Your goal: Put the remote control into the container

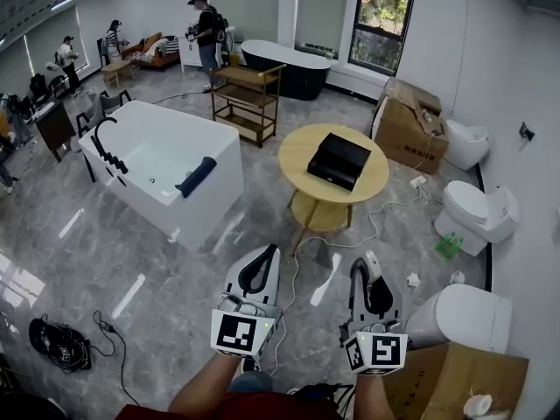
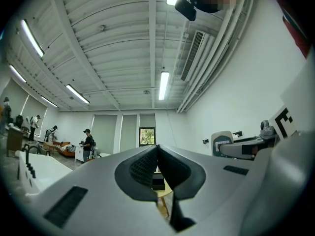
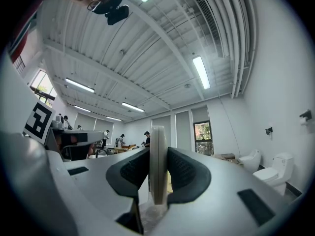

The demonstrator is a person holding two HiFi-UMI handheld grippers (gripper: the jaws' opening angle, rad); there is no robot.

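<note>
Round wooden table point(image 1: 302, 157) mid-room, lower shelf point(image 1: 317, 214) under the top. Black container point(image 1: 339, 160) sits on the top, right of centre. The table stands on a glossy grey tiled floor point(image 1: 131, 252). Also on the floor:
- White bathtub point(image 1: 166, 160) left of the table.
- Wooden cart point(image 1: 248, 99) farther back, black bathtub point(image 1: 284, 66) beyond it.
- Cardboard box point(image 1: 407, 129) to the right.
- Toilets point(image 1: 477, 213) along the right wall, green bottles point(image 1: 448, 245) beside one.
- White cable point(image 1: 376, 226) trailing from the table.
- Black cable bundle point(image 1: 57, 344) near left.

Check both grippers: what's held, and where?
Right gripper pinches the white remote by its broad faces, one end poking out. Left gripper: shut, empty.
</note>
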